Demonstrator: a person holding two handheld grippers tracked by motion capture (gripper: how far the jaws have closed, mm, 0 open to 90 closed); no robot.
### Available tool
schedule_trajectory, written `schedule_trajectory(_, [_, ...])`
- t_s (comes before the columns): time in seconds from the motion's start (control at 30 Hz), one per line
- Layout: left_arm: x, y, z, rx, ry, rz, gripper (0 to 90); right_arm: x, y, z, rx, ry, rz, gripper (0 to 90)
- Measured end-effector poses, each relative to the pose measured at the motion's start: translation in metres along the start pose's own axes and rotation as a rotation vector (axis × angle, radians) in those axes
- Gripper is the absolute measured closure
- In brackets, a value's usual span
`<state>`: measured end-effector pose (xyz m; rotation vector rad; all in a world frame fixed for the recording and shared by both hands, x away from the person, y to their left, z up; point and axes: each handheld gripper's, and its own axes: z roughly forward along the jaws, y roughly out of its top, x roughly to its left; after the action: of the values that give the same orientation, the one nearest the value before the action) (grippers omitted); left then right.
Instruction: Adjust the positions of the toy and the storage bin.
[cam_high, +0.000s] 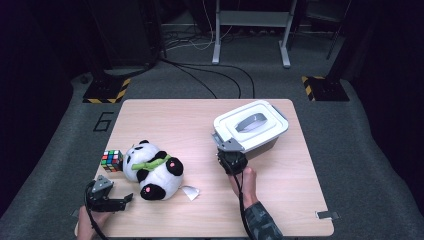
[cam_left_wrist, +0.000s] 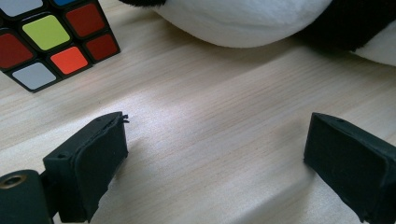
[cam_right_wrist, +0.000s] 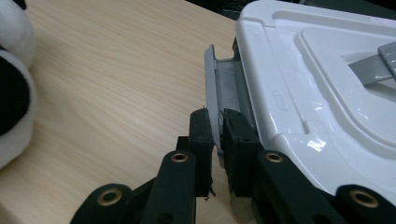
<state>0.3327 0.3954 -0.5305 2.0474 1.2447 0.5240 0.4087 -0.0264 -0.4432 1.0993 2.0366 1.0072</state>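
Note:
A white plastic box (cam_high: 252, 127) with a grey handle on its lid stands at the table's right rear. Its grey side latch (cam_right_wrist: 211, 88) is swung out from the lid, and my right gripper (cam_right_wrist: 216, 128) is shut on the latch's lower edge, one pad on each face. In the high view the right gripper (cam_high: 229, 152) sits at the box's near left corner. My left gripper (cam_left_wrist: 215, 149) rests low over bare wood with its jaws wide open and nothing between them. It lies at the front left (cam_high: 125, 200), just short of the panda.
A plush panda (cam_high: 152, 170) lies on its back left of centre, with a small white tag (cam_high: 190, 192) beside it. A colour cube (cam_high: 112, 160) stands at the panda's left. A grey strip (cam_high: 327, 215) lies at the front right edge of the wooden table (cam_high: 280, 200).

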Motion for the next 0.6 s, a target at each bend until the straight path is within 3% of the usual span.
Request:
schedule_trajectory(0.23, [0.0,0.0,0.0,0.0,0.0,0.0,5.9,0.02,0.0,-0.007,0.002,0.037,-0.004,77.2])
schedule_trajectory(0.27, [0.0,0.0,0.0,0.0,0.0,0.0,5.9,0.025,0.001,-0.009,0.01,0.055,-0.018,63.1])
schedule_trajectory(0.37, [0.0,0.0,0.0,0.0,0.0,0.0,5.9,0.027,0.001,-0.011,0.015,0.072,-0.024,56.6])
schedule_trajectory(0.4, [0.0,0.0,0.0,0.0,0.0,0.0,5.9,0.027,0.002,-0.013,0.019,0.085,-0.025,49.5])
schedule_trajectory(0.6, [0.0,0.0,0.0,0.0,0.0,0.0,5.9,0.026,-0.001,-0.019,0.022,0.107,-0.027,40.8])
